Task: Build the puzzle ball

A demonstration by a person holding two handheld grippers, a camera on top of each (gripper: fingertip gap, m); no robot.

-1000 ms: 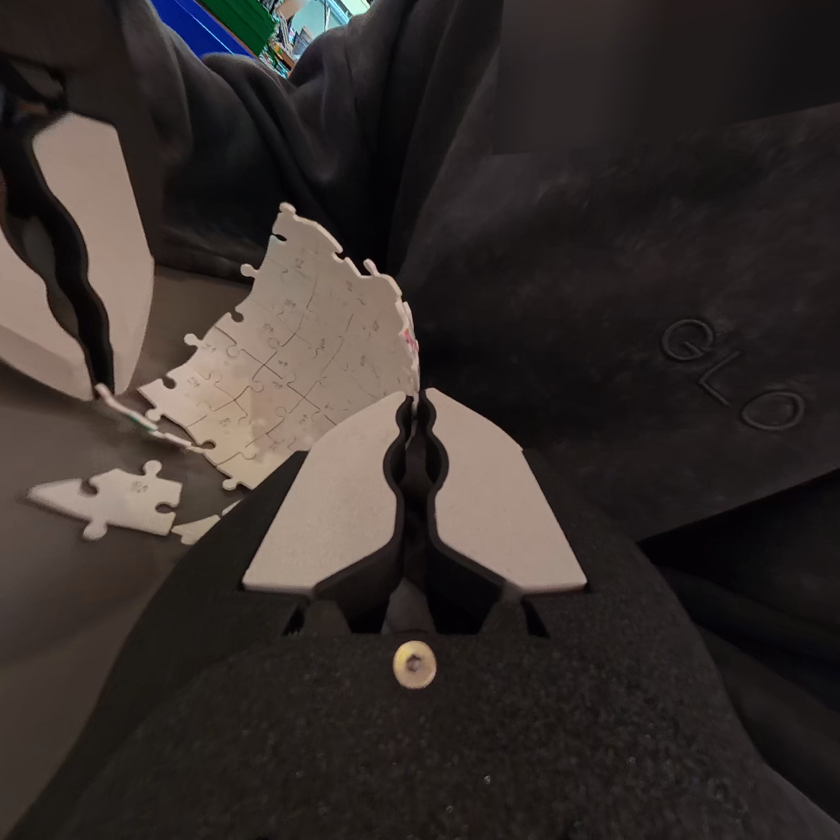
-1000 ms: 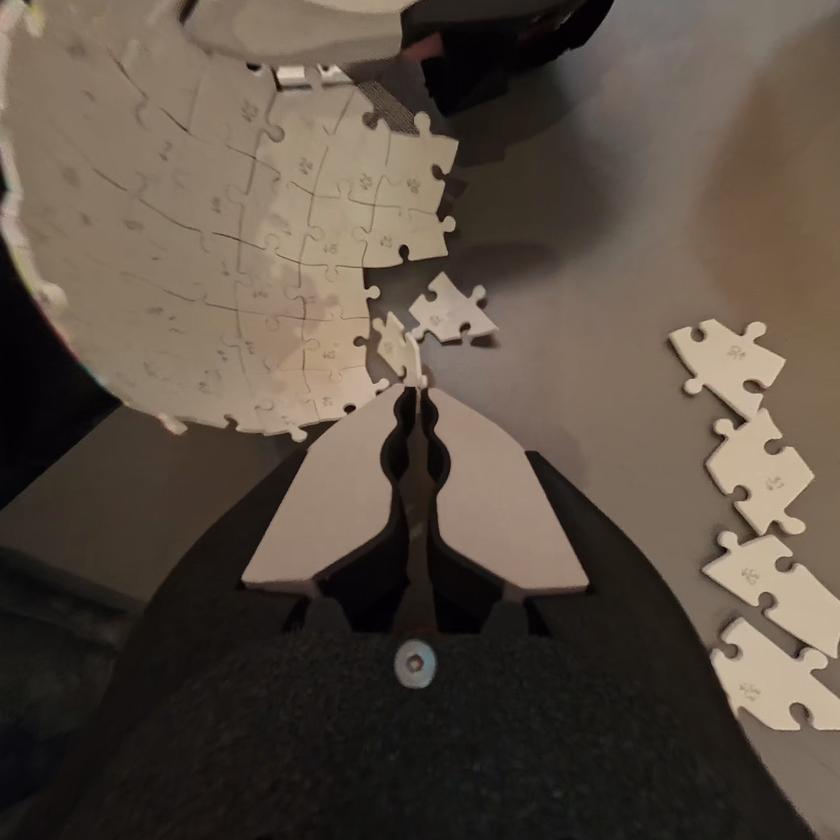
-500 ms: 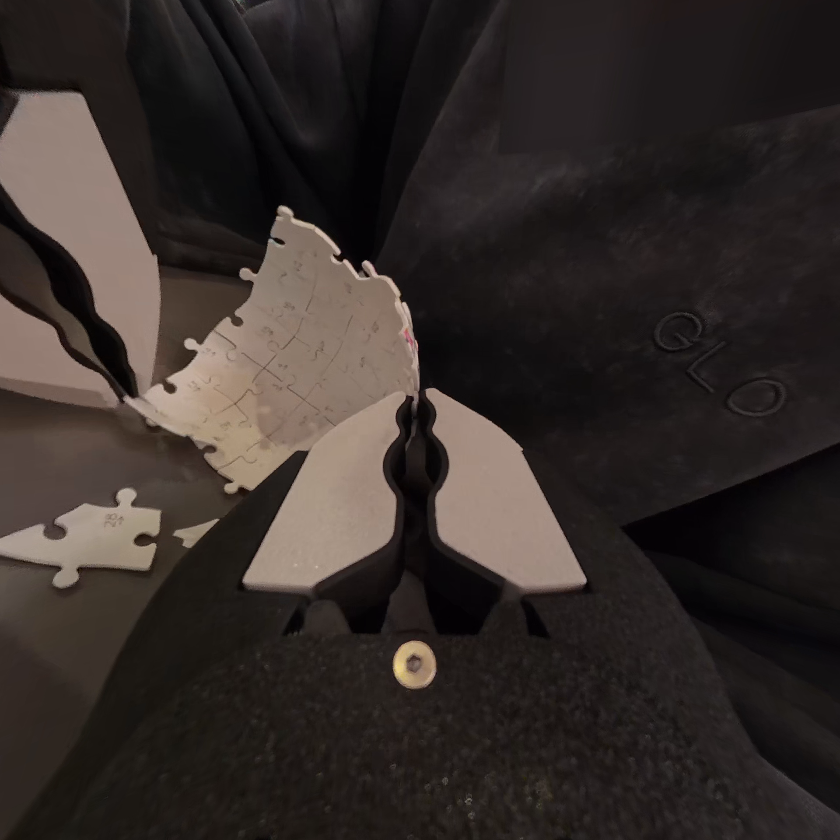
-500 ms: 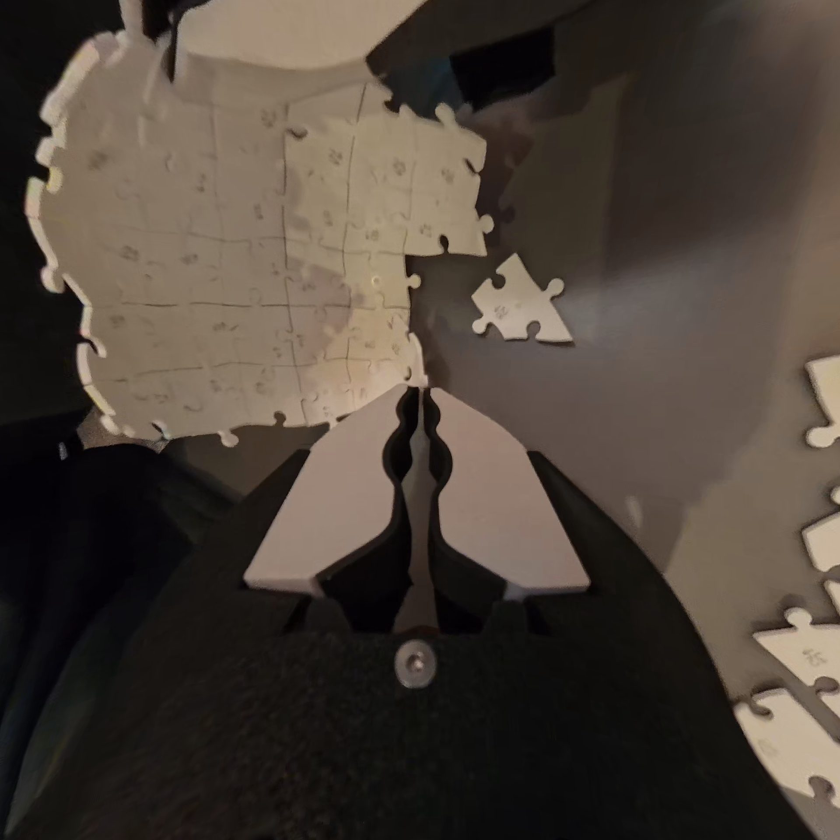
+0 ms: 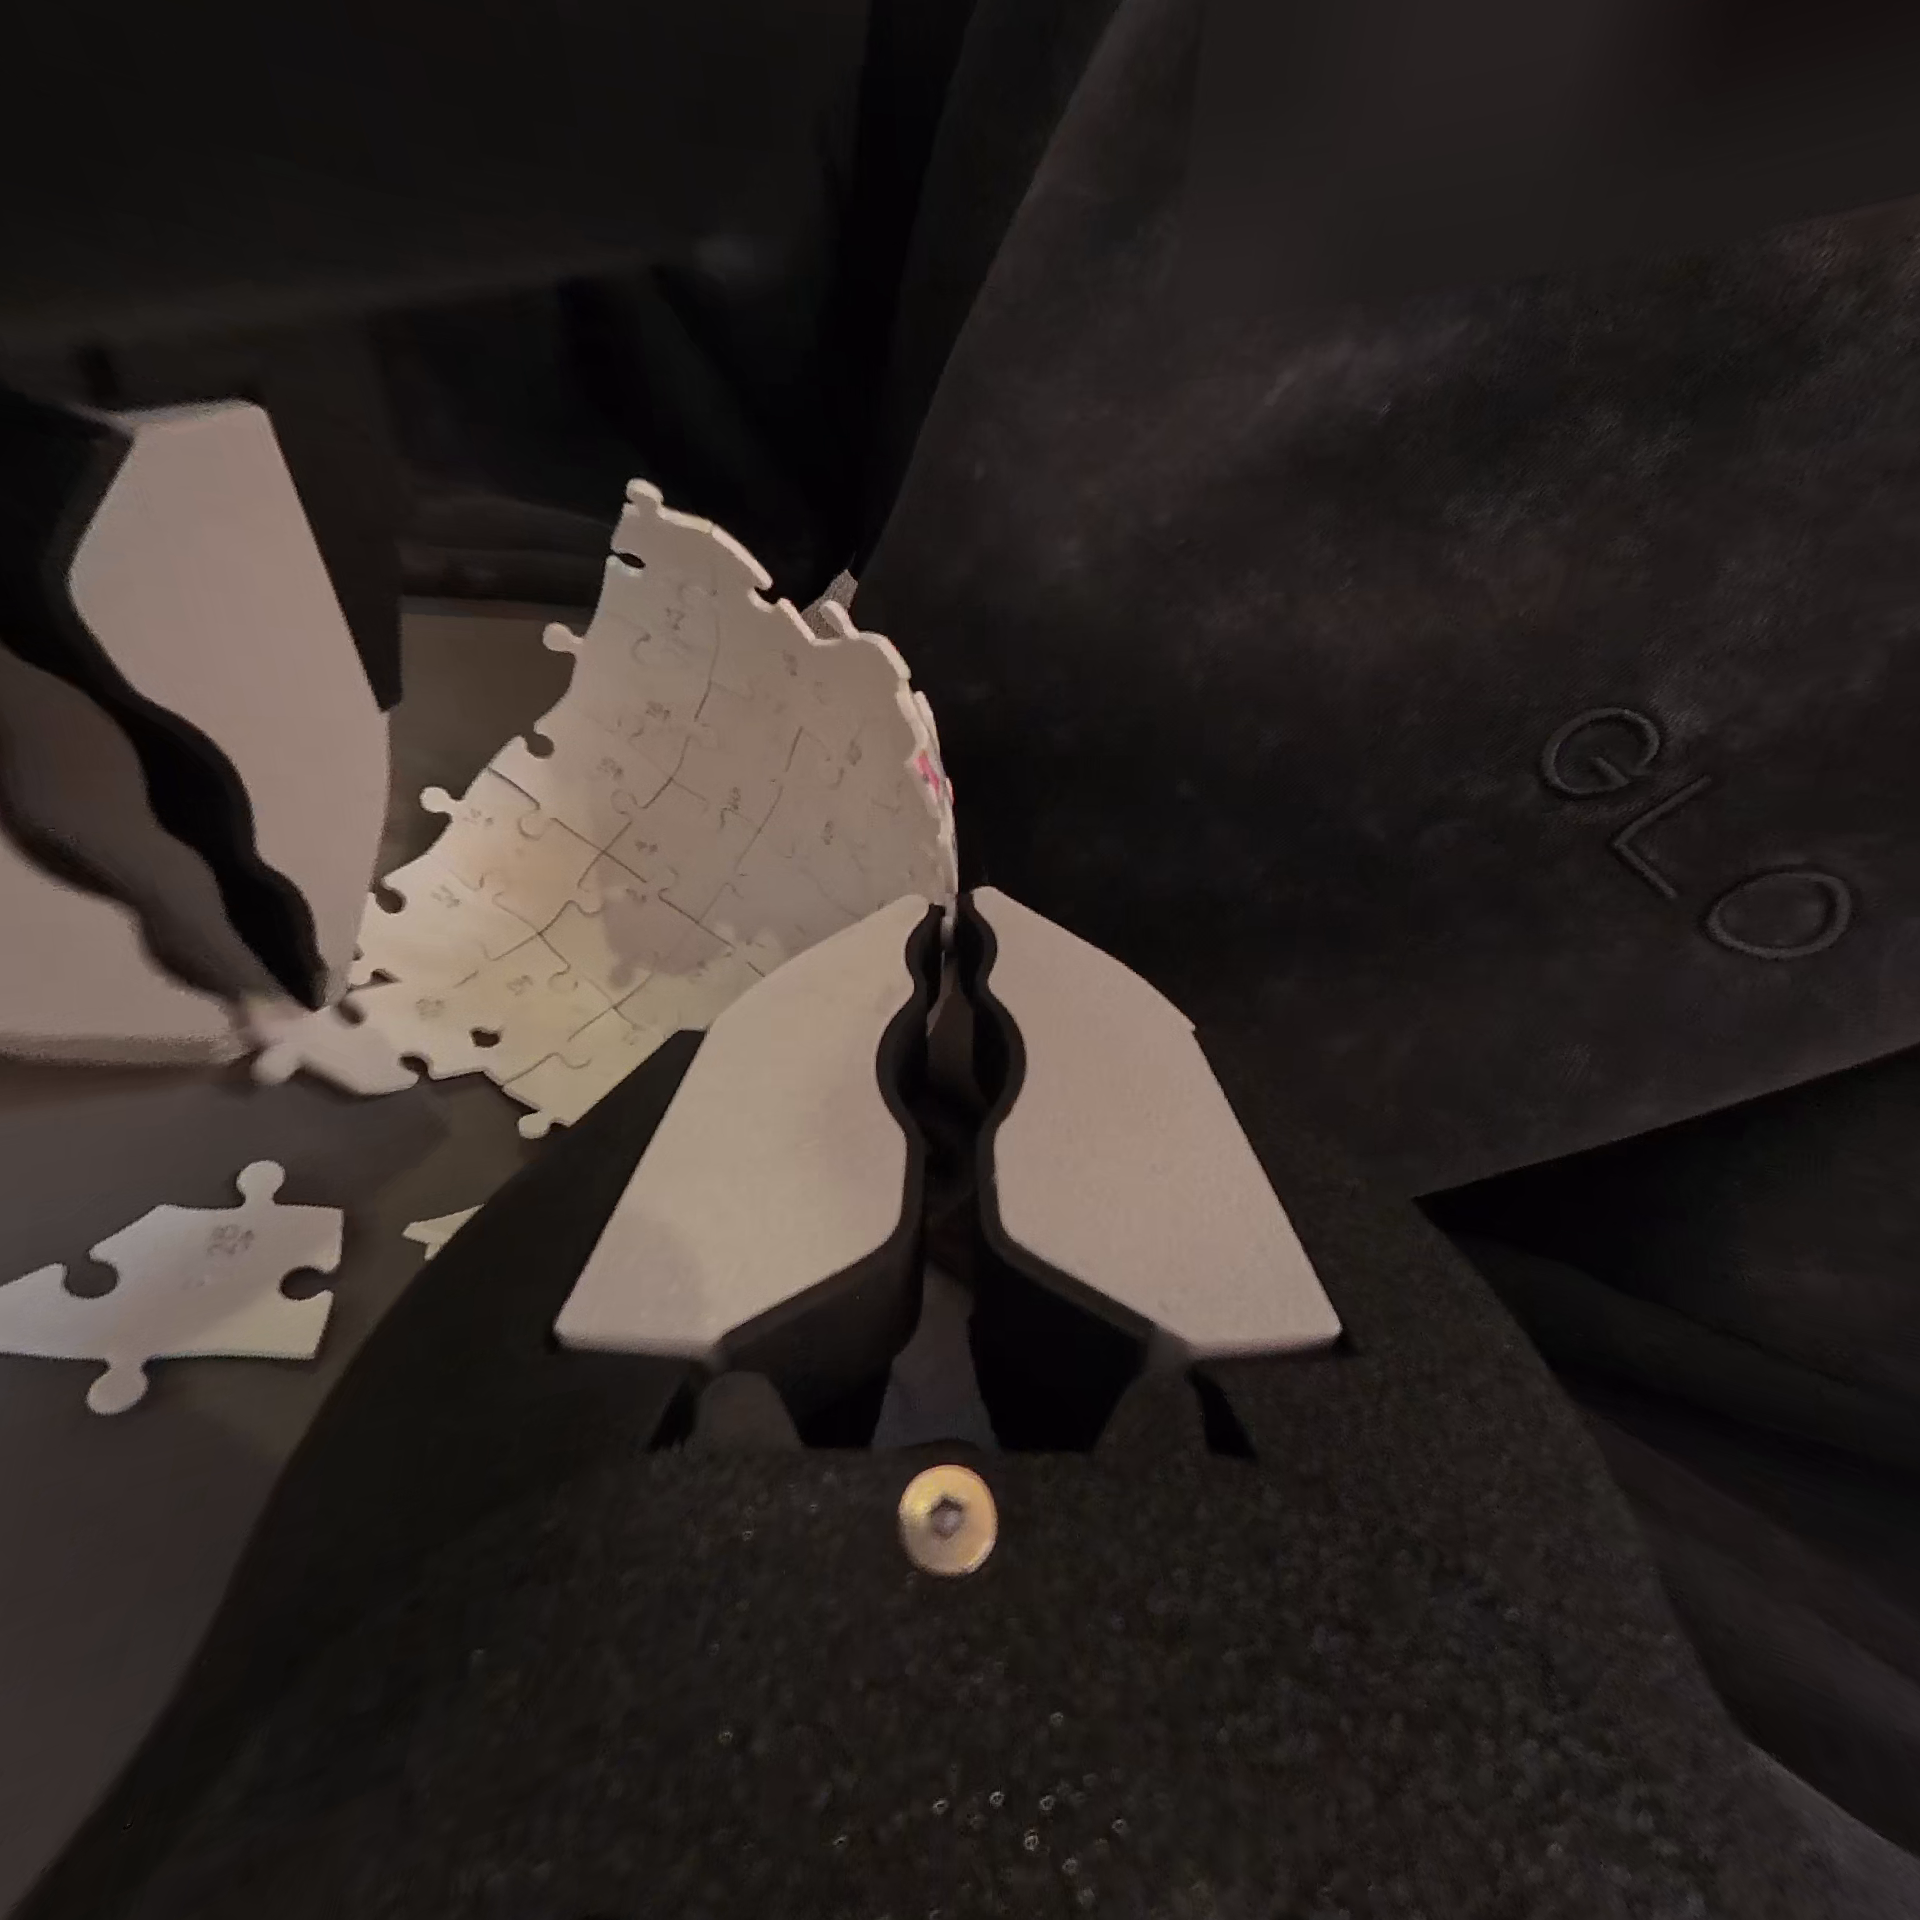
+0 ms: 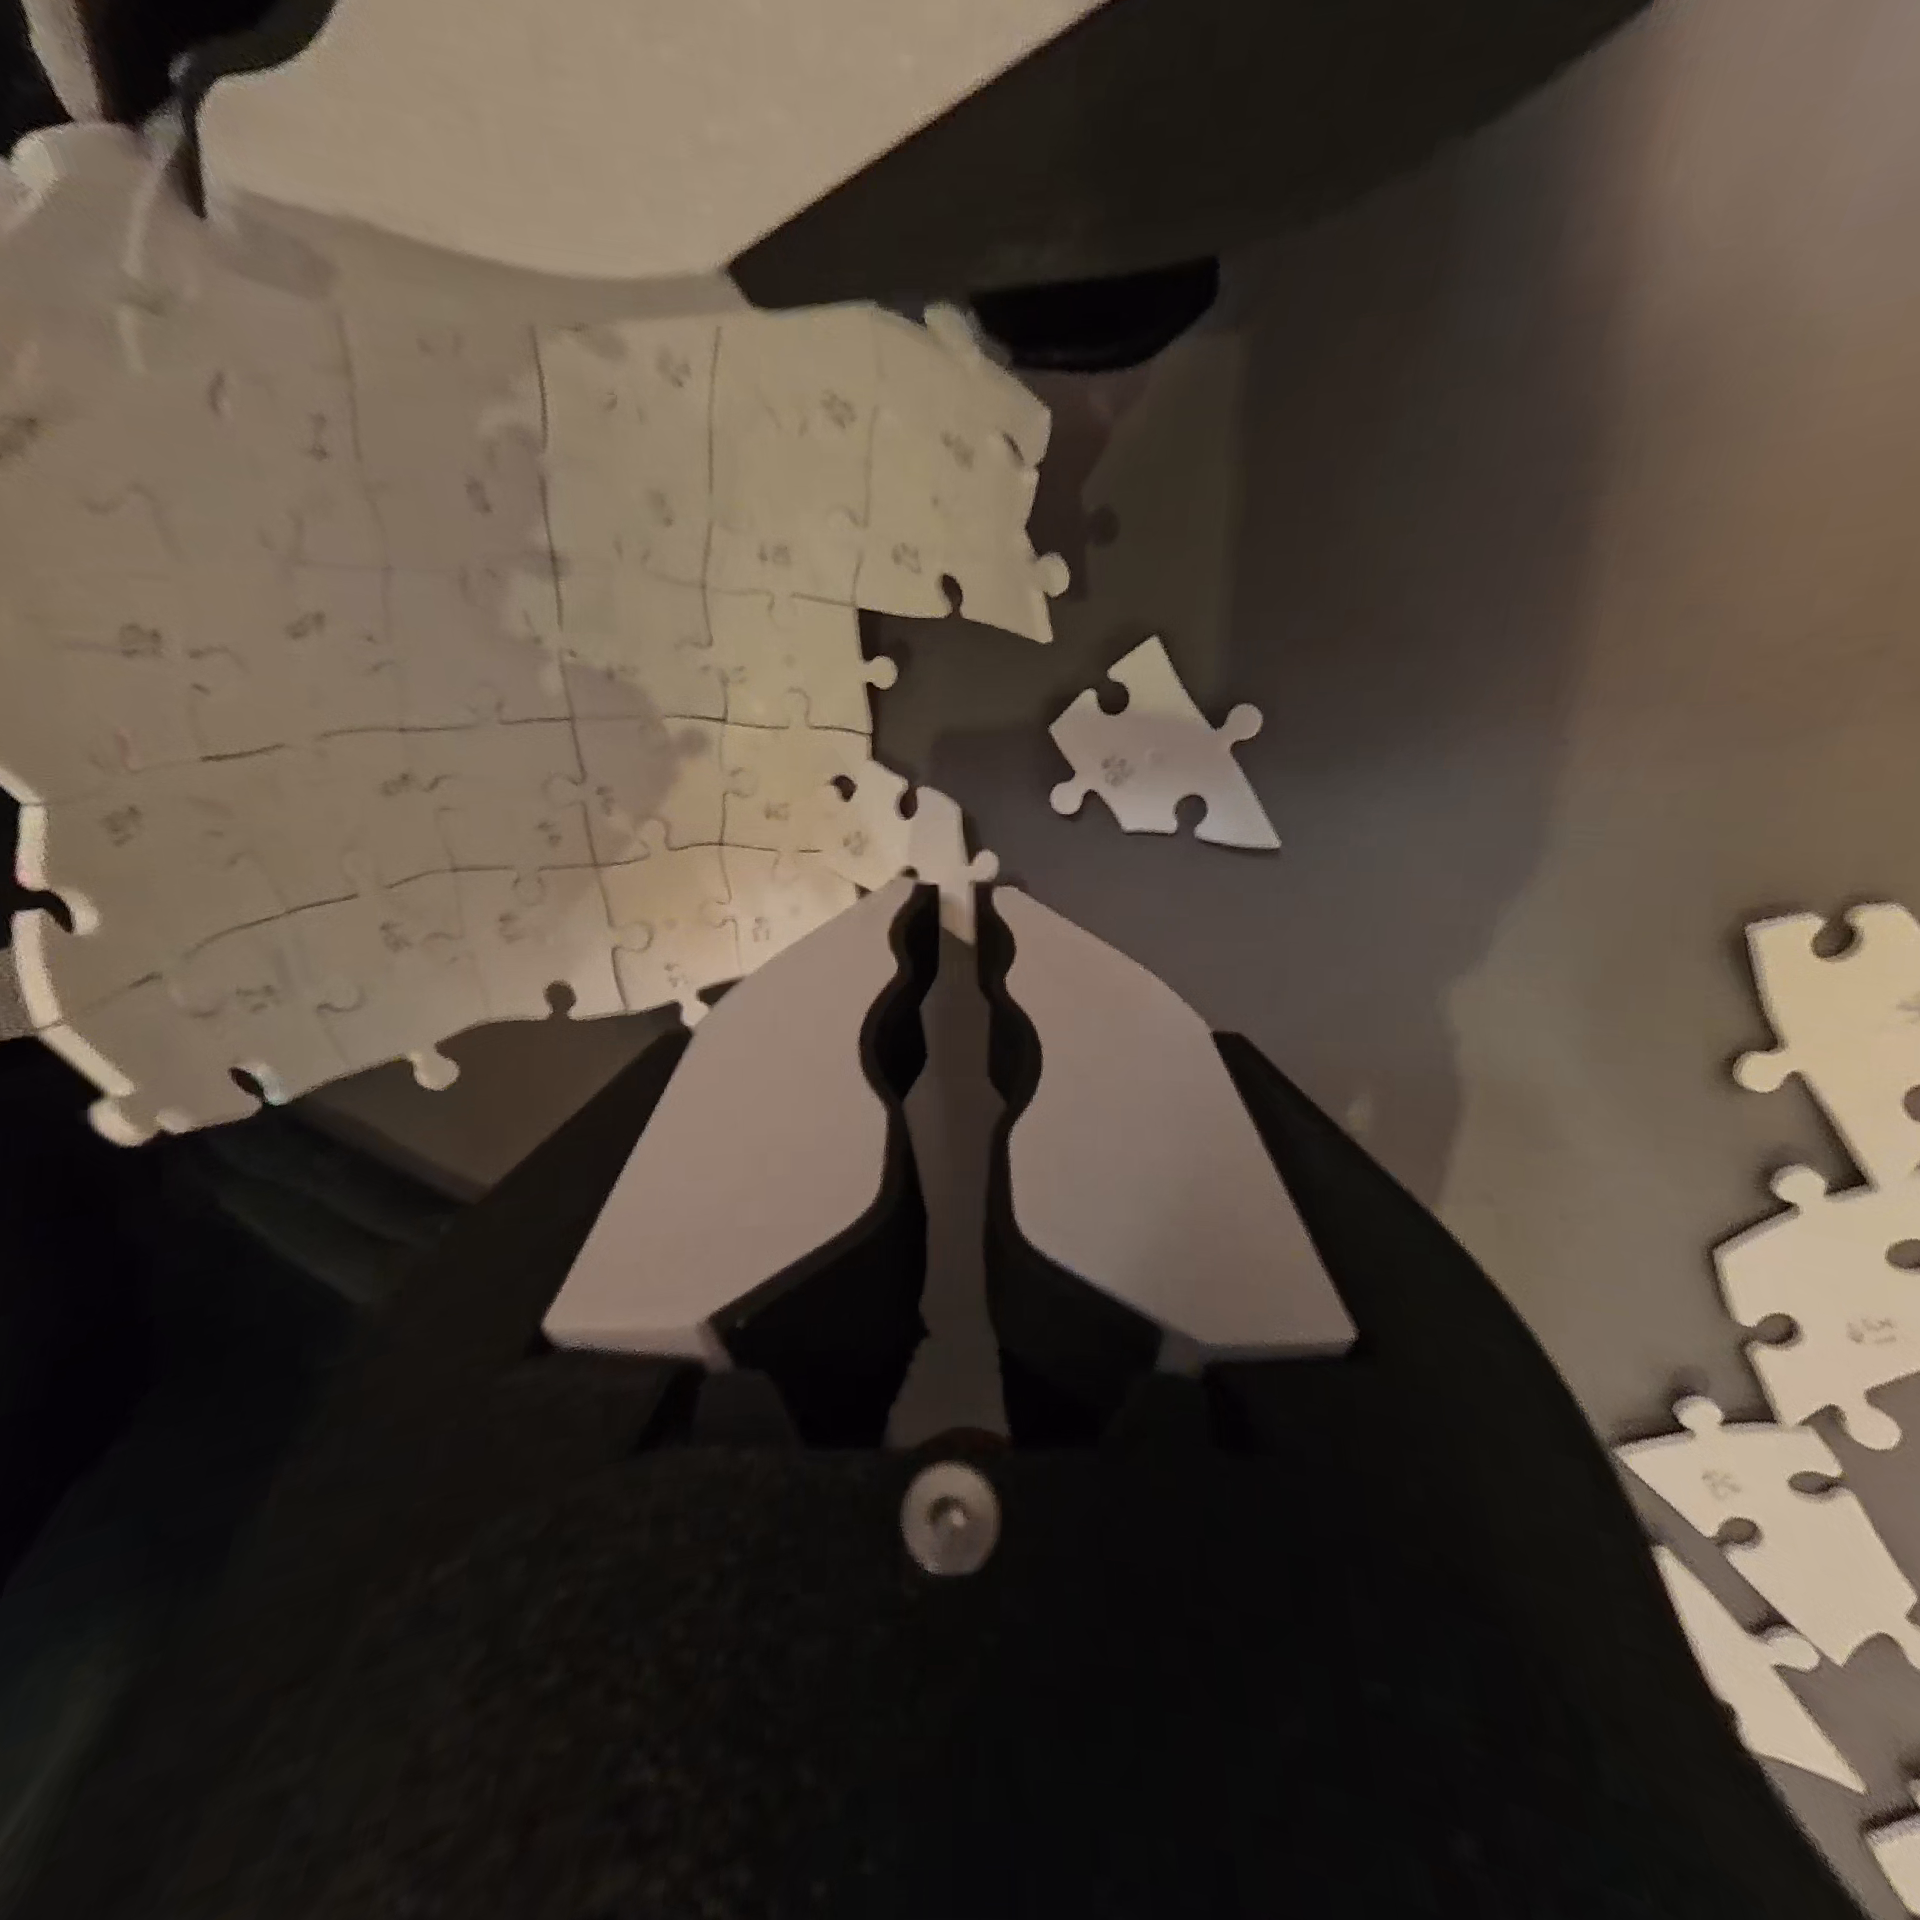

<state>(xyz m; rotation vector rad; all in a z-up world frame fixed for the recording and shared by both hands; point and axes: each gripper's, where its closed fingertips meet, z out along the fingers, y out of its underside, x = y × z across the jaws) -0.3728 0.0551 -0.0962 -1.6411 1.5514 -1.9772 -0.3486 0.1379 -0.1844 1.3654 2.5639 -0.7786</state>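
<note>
1. The left gripper (image 5: 951,902) is clamped on the edge of the curved puzzle shell (image 5: 665,873), held above the grey table (image 5: 125,1558).
2. The right gripper (image 6: 954,896) pinches a single piece (image 6: 940,847) against the shell's rim.
3. Only the right wrist view shows the spare pieces (image 6: 1839,1299) — the left shows a dark garment (image 5: 1403,623).

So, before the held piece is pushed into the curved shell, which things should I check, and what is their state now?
1. Left gripper shut on the shell edge: ok.
2. Right gripper shut on the held piece: ok.
3. Held piece at the shell's lower right edge: ok.
4. Tabs lined up with the gap: cannot tell, blurred.
5. Piece already touching the shell: cannot tell.
6. Loose piece on the table clear of the joint: ok.
</note>
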